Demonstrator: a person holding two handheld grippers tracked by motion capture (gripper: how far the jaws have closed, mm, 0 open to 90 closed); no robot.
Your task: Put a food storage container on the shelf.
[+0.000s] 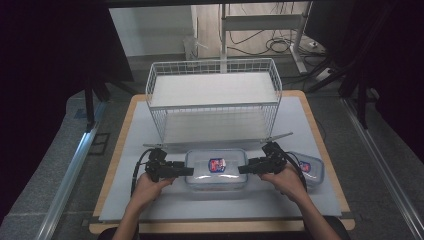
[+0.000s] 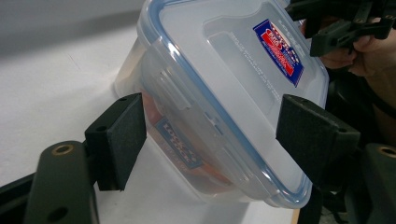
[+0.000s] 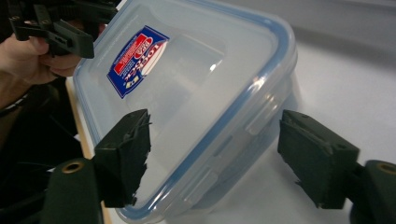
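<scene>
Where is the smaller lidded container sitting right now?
In the high view, the smaller container sits on the mat near its right edge, just right of the right tool and hand, beside the big container and nearer than the wire basket.

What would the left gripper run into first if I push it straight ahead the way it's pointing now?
Most likely the clear lidded container: the left gripper points at its near end, a latch side between the open jaws. How much gap remains is hard to judge.

- Left gripper (image 1: 190,171) and right gripper (image 1: 241,169) are showing matte black bodies, each trailing a black cable.
- Fingers (image 2: 119,137) are wearing square black foam pads.
- Brass-ringed screw holes are dotting the arms.
</scene>
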